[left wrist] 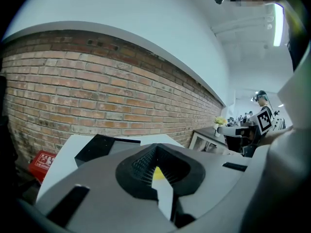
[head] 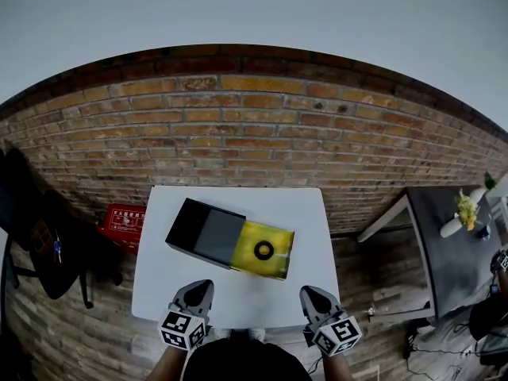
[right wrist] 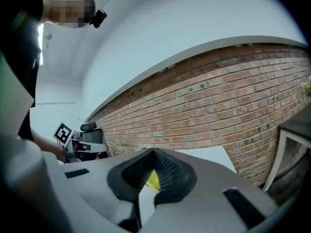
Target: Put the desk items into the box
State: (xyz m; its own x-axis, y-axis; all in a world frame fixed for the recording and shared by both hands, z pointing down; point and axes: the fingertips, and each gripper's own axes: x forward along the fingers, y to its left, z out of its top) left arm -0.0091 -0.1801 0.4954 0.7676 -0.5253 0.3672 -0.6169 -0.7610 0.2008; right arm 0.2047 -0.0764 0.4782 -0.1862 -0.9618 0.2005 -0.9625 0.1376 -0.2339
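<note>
On the white table (head: 238,201) lies a black box (head: 205,232), slid open so that its yellow inner tray (head: 279,262) sticks out to the right. A small black ring (head: 258,251) rests on the yellow tray. My left gripper (head: 198,290) hovers at the table's front edge, left of centre, its jaws shut with nothing in them. My right gripper (head: 309,294) hangs at the front right, also shut and holding nothing. In the left gripper view the black box (left wrist: 97,147) shows past the closed jaws (left wrist: 155,149). The right gripper view shows closed jaws (right wrist: 154,152) and a sliver of yellow.
A red case (head: 123,222) lies on the floor left of the table, beside a black chair (head: 40,236). A dark side table (head: 452,244) with a white vase of flowers (head: 463,213) stands to the right. A brick wall runs behind.
</note>
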